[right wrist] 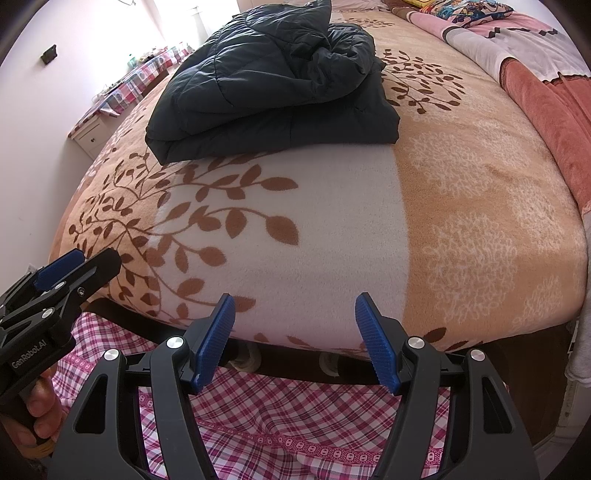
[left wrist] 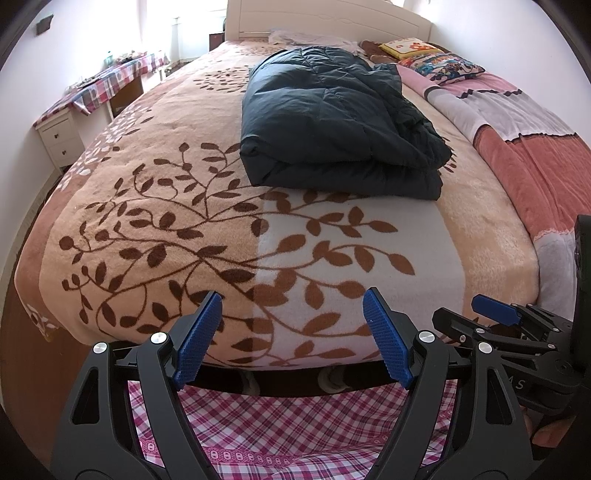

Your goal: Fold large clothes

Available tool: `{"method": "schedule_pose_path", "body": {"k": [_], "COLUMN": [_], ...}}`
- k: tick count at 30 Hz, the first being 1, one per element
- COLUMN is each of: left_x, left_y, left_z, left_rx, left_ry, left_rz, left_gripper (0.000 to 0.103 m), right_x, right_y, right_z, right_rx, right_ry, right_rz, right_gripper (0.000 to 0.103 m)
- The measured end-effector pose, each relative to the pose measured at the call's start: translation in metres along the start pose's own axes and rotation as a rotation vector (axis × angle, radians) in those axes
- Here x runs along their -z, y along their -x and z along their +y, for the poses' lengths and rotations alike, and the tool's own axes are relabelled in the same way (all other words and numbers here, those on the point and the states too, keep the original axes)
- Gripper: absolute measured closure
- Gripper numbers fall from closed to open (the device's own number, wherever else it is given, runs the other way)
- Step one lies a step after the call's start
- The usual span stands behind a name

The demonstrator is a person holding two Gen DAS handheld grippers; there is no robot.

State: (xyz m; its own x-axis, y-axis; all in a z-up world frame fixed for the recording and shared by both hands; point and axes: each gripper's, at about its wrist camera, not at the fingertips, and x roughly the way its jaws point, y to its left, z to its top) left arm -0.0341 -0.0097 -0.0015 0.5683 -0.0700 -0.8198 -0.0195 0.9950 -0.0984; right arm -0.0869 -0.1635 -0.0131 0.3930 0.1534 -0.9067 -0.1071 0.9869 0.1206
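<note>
A dark navy padded jacket (left wrist: pixel 332 118) lies folded in a thick bundle on the bed's leaf-patterned blanket (left wrist: pixel 166 221); it also shows in the right wrist view (right wrist: pixel 273 85). My left gripper (left wrist: pixel 291 306) is open and empty, held off the foot of the bed, well short of the jacket. My right gripper (right wrist: pixel 293 308) is open and empty beside it, also at the foot of the bed. The right gripper shows at the right edge of the left wrist view (left wrist: pixel 495 314), and the left gripper at the left edge of the right wrist view (right wrist: pixel 70 266).
A pink and red quilt (left wrist: pixel 517 122) and patterned pillows (left wrist: pixel 439 64) lie along the bed's right side. A white headboard (left wrist: pixel 325 18) stands at the far end. A nightstand and cloth-covered desk (left wrist: pixel 96 88) stand left of the bed. Pink plaid fabric (left wrist: pixel 277 435) is below the grippers.
</note>
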Motion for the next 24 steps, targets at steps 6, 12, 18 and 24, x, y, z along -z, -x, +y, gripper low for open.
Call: {"method": "schedule_pose_path", "body": {"k": [6, 12, 18, 24], "left_x": [0.0006, -0.0007, -0.0016, -0.0002], "left_y": [0.0001, 0.0022, 0.0056, 0.0056], "left_z": [-0.0004, -0.0001, -0.0015, -0.0027], "left_rx": [0.0, 0.004, 0.003, 0.001], "left_ry": [0.0, -0.002, -0.008, -0.01], "left_rz": [-0.001, -0.006, -0.023, -0.032], "left_gripper": [0.025, 0.025, 0.025, 0.025], "right_x": [-0.0001, -0.0001, 0.0001, 0.0002], "right_y": [0.0001, 0.0003, 0.0005, 0.0006], "right_z": [-0.0003, -0.0004, -0.0004, -0.0005], "right_rx": [0.0, 0.0, -0.001, -0.001], "right_ry": [0.001, 0.001, 0.001, 0.003], "right_rz": [0.001, 0.001, 0.001, 0.001], "right_gripper": [0.036, 0.036, 0.036, 0.036]}}
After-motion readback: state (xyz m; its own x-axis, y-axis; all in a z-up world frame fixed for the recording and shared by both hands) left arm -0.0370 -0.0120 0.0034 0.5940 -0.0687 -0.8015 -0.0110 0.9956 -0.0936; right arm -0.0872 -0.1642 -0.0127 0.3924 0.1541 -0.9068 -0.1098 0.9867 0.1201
